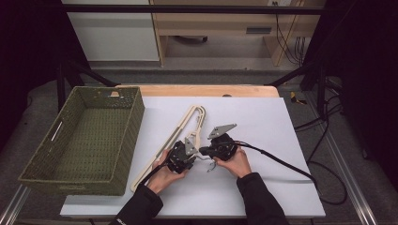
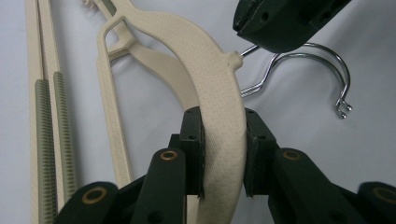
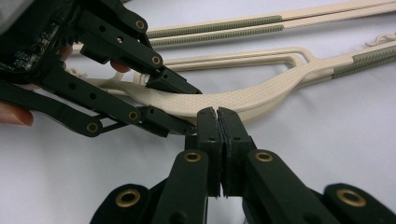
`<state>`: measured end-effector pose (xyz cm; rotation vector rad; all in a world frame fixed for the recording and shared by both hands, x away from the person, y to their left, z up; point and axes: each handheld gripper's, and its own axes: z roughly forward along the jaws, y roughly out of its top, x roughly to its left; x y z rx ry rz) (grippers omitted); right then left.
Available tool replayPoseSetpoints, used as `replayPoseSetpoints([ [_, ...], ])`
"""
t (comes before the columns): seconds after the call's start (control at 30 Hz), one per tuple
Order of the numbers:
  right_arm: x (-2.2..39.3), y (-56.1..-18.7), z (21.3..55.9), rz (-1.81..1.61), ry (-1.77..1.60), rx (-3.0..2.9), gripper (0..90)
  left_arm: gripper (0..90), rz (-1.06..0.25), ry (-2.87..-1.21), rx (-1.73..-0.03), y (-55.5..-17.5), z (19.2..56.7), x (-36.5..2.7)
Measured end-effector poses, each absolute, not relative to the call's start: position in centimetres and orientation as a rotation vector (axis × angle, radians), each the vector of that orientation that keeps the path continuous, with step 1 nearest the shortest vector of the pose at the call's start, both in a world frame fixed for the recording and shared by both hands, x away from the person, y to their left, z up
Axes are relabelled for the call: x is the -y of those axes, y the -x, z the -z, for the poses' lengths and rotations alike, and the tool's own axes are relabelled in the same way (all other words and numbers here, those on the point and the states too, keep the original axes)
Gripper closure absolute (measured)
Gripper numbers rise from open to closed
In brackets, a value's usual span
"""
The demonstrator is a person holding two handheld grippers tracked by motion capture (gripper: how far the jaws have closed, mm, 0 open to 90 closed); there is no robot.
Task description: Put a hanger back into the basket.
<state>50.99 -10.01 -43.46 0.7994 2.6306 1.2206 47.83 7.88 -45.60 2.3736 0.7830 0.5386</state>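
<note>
Left claw (image 2: pixel 223 154) pinching the curved shoulder of a cream hanger (image 2: pixel 210 79), right claw (image 3: pixel 218 140) pressed together at its metal hook (image 2: pixel 299 70) — green woven basket (image 1: pixel 51 145) left on the table (image 1: pixel 263 122).

A green woven basket (image 1: pixel 82 140) sits at nine o'clock on the white table top (image 1: pixel 263 122), with its near corner hanging past the table's edge. Black cables (image 1: pixel 324 140) trail over the floor at three o'clock. A pale wooden cabinet (image 1: pixel 220 28) stands at twelve o'clock.

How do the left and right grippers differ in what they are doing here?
The left gripper clamps the cream hanger on its curved shoulder, its fingers held apart by the plastic; the right gripper has its fingers pressed together, seemingly on the metal hook, though that contact is hidden. Both are hand-held over the white table.
</note>
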Motion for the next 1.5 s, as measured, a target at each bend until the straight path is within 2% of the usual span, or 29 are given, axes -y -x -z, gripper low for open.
replayPoseSetpoints([
  [0.13, 10.1, -50.8, 43.2, -1.232, -0.785, -2.608, 85.5, 73.7, -0.545, -2.359, -0.785, -47.7, 45.3, -8.1],
  [0.3, 11.4, -50.1, 40.9, -1.380, -0.760, -2.478, 72.7, 74.5, -0.583, -2.343, -0.791, -47.3, 44.8, -8.3],
  [0.33, 11.4, -50.1, 40.9, -1.380, -0.760, -2.478, 72.7, 74.6, -0.583, -2.343, -0.791, -47.3, 44.8, -8.3],
  [0.37, 12.1, -49.7, 39.7, -1.432, -0.768, -2.406, 65.8, 74.8, -0.586, -2.343, -0.792, -47.3, 44.7, -8.3],
  [0.4, 12.1, -49.7, 39.7, -1.432, -0.768, -2.406, 65.8, 74.8, -0.590, -2.340, -0.795, -47.2, 44.6, -8.4],
  [0.43, 13.1, -49.3, 38.7, -1.477, -0.777, -2.344, 58.6, 75.1, -0.596, -2.336, -0.797, -47.2, 44.5, -8.4],
  [0.47, 13.1, -49.3, 38.7, -1.477, -0.777, -2.344, 58.6, 75.1, -0.598, -2.340, -0.800, -47.1, 44.4, -8.5],
  [0.57, 14.6, -48.7, 37.8, -1.522, -0.828, -2.242, 47.8, 75.6, -0.606, -2.323, -0.808, -46.9, 43.9, -8.9],
  [0.6, 15.7, -48.5, 37.5, -1.547, -0.865, -2.190, 41.4, 76.1, -0.606, -2.318, -0.807, -46.9, 43.6, -9.1],
  [0.83, 18.8, -47.3, 38.0, -1.567, -0.948, -2.099, 28.8, 78.0, -0.644, -2.284, -0.844, -46.8, 42.3, -10.5],
  [0.9, 19.9, -46.7, 38.3, -1.559, -0.985, -2.062, 21.4, 78.7, -0.655, -2.271, -0.853, -46.8, 42.1, -10.8],
  [1.1, 21.2, -45.6, 39.2, -1.494, -1.030, -2.059, 13.8, 80.4, -0.680, -2.237, -0.884, -47.0, 41.3, -11.8],
  [1.5, 23.6, -43.9, 40.3, -1.487, -1.094, -2.036, 12.2, 85.5, -0.759, -2.162, -1.013, -48.1, 39.7, -14.6],
])
